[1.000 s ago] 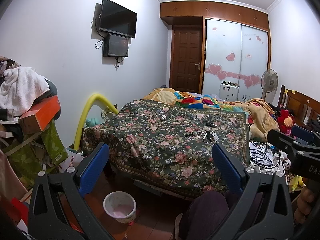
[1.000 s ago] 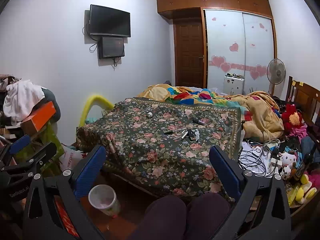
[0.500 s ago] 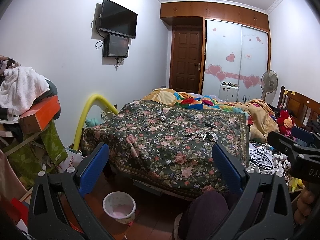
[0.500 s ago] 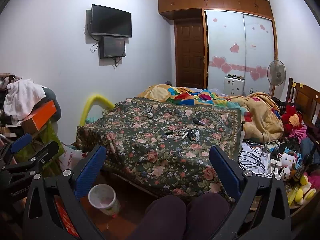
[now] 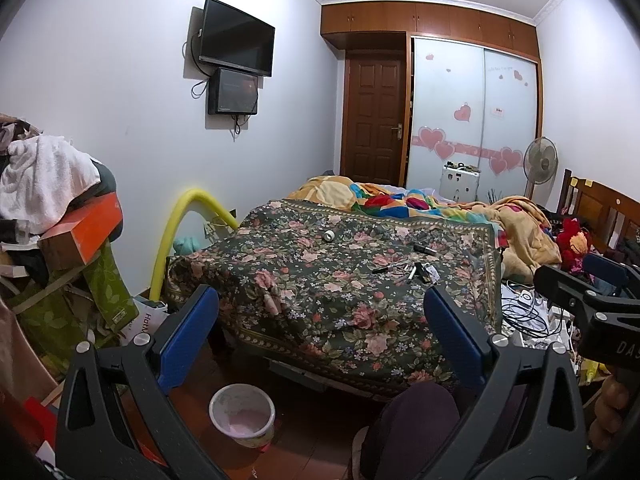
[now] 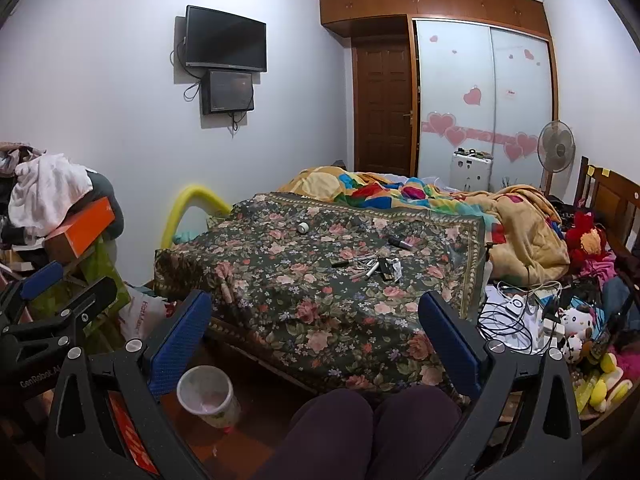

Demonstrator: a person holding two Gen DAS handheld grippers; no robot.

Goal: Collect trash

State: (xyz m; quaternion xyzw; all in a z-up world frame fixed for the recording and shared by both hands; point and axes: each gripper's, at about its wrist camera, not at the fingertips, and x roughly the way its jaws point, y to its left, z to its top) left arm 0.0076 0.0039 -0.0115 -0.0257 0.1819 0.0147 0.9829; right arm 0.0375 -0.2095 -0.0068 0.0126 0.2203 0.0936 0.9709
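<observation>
Lying beyond left gripper point(image 5: 320, 332) (spread wide) — litter point(image 5: 416, 270) on bedspread point(image 5: 320, 280).

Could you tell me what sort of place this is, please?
A cluttered home bedroom: a bed under a floral cover, sliding wardrobe doors with heart stickers, and a wall-mounted television.

"GenRobot.AI" stands on the left gripper point(image 6: 44, 300) at the lower left of the frame. The white bag point(image 6: 142, 314) beside it reads partly "HotMaxx". The right gripper point(image 5: 592, 300), at the right edge, shows "DAS".
</observation>
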